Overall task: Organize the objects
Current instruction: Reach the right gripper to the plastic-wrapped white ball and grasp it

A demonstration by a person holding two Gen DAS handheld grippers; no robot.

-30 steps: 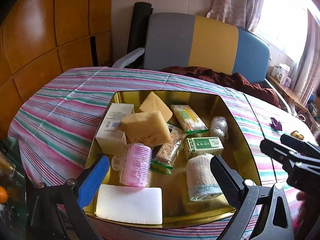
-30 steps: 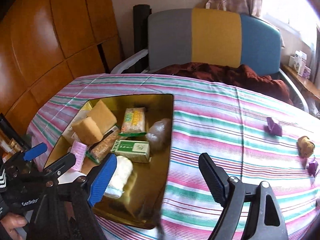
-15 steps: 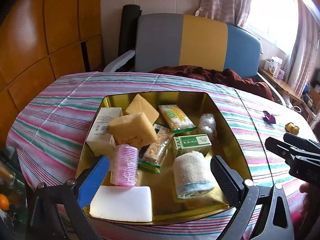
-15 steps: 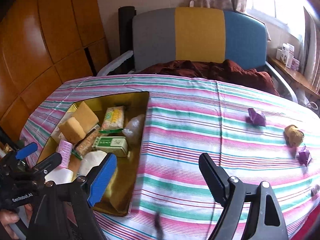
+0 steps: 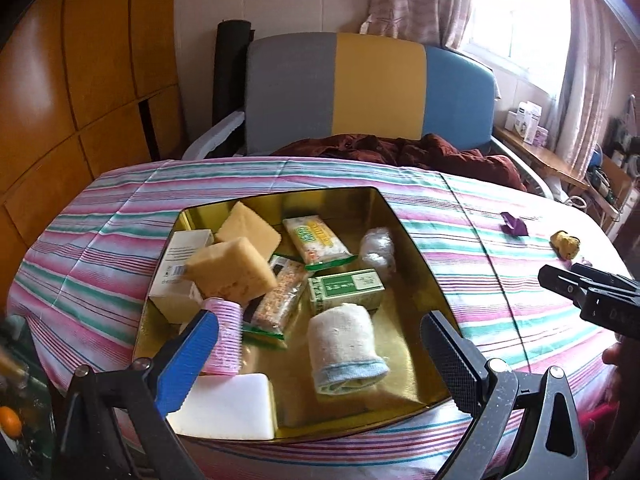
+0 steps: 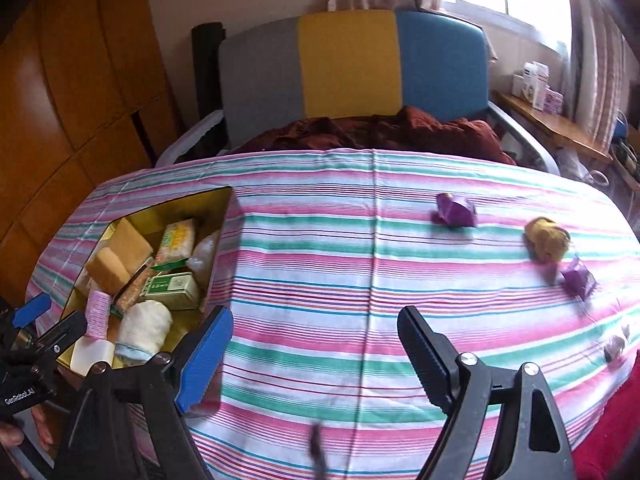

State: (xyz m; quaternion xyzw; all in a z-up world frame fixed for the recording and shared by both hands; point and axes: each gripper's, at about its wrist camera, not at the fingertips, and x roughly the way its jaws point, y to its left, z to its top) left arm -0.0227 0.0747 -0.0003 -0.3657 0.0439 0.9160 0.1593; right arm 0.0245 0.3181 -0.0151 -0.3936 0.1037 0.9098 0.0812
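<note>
A gold tin tray (image 5: 416, 256) (image 6: 218, 256) on the striped tablecloth holds several items: two yellow sponges (image 5: 232, 272), a white box (image 5: 178, 256), a pink hair roller (image 5: 224, 332), snack packets (image 5: 316, 238), a green box (image 5: 346, 290), a rolled towel (image 5: 346, 348) and a white block (image 5: 232, 408). My left gripper (image 5: 320, 356) hangs open over the tray's near side, empty. My right gripper (image 6: 316, 352) is open and empty above bare cloth right of the tray. Loose on the cloth at right lie two purple pieces (image 6: 456, 210) (image 6: 578, 278) and a tan lump (image 6: 546, 238).
A grey, yellow and blue chair (image 5: 368, 88) with a dark red cloth (image 5: 400, 152) stands behind the table. Wooden panelling (image 5: 80, 80) fills the left. A small dark object (image 6: 616, 346) lies near the table's right edge. A red sleeve (image 6: 612, 420) shows at lower right.
Both grippers have shifted right across the table. The right one has left the tray's edge and now looks at the purple pieces and tan lump. Both stayed open.
</note>
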